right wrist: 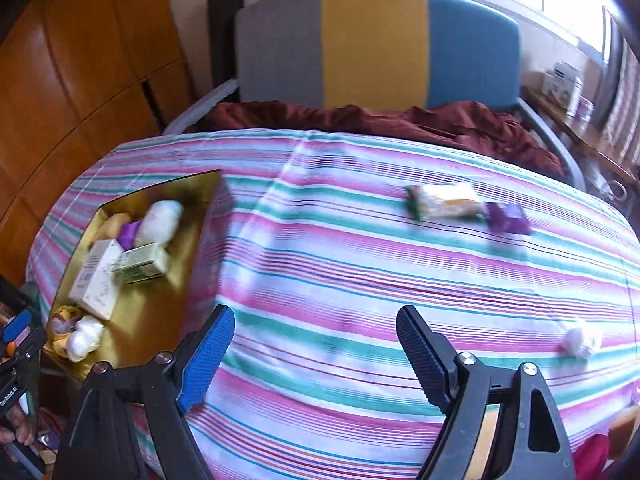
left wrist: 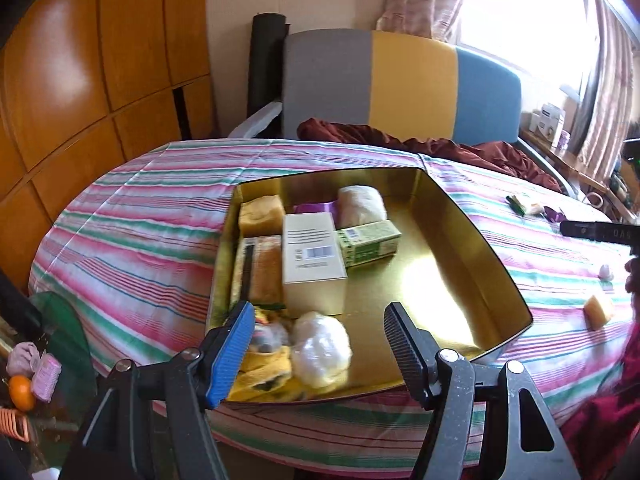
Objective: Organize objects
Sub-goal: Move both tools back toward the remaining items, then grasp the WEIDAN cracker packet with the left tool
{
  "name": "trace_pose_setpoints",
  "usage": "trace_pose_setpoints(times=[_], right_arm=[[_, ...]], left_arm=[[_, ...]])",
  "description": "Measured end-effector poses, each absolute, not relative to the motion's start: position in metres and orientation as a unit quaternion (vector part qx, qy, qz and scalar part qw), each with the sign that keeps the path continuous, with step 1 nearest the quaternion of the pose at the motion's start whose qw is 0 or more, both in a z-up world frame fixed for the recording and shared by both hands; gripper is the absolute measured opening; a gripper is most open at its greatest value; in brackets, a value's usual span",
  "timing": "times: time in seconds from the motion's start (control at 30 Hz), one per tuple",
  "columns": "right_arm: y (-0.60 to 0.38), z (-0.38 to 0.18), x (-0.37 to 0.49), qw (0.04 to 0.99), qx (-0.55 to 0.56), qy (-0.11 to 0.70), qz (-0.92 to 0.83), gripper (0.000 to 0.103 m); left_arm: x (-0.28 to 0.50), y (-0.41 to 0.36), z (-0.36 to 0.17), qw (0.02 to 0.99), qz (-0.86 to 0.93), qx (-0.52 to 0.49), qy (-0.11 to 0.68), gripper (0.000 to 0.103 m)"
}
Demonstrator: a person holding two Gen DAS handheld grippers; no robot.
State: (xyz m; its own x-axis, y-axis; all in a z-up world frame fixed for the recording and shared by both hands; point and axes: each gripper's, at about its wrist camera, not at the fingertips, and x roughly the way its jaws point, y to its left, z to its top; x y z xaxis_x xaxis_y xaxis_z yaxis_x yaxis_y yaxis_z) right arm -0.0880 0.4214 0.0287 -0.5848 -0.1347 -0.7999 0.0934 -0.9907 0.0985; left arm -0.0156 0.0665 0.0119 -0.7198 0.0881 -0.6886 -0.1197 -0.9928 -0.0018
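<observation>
The left claw (left wrist: 320, 344) hangs partly open over the near edge of the gold box (left wrist: 480, 240), with nothing between its pads. Just beyond it, inside the box, lie a white wad of plastic (left wrist: 320, 350) and a yellow cloth (left wrist: 264, 372), then a cream carton (left wrist: 312, 260), a green carton (left wrist: 368, 242) and a pale roll (left wrist: 362, 206) at the back. The right claw (right wrist: 316, 348) stands wide open and empty above the striped tablecloth (right wrist: 360, 280), with the box off to its left. A white ball (right wrist: 582, 342) sits near its right finger. Farther across the table lie a white packet (right wrist: 444, 200) and a purple packet (right wrist: 508, 218), touching. A striped chair (right wrist: 376, 48) stands behind.
</observation>
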Motion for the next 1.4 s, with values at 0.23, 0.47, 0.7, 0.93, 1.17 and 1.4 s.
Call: trace_pose_setpoints(times=[0.23,0.47,0.7,0.93,1.17,1.4], right_arm=[[0.509,0.035,-0.09,-0.035,0.452,-0.061,-0.889,0.085],[0.622,0.022,-0.082,-0.192,0.421,-0.156,-0.873,0.085],[0.694,-0.002,-0.055,-0.248,0.394,-0.316,-0.827,0.084],[0.718,-0.011,-0.031,-0.247,0.366,-0.41,-0.798,0.084],[0.715,-0.023,-0.038,-0.227,0.397,-0.42,-0.784,0.085],[0.711,-0.028,-0.041,-0.203,0.411,-0.424,-0.781,0.084]], left_arm=[[-0.015,0.092,0.016,0.087,0.927,-0.363,0.038,0.068],[-0.022,0.129,0.023,0.132,0.92,-0.365,0.058,0.068],[-0.039,0.181,0.034,0.172,0.912,-0.364,0.075,0.068],[-0.062,0.257,0.049,0.221,0.905,-0.342,0.126,0.077],[-0.107,0.334,0.048,0.26,0.88,-0.35,0.188,0.078],[-0.158,0.395,0.023,0.283,0.855,-0.357,0.248,0.079]])
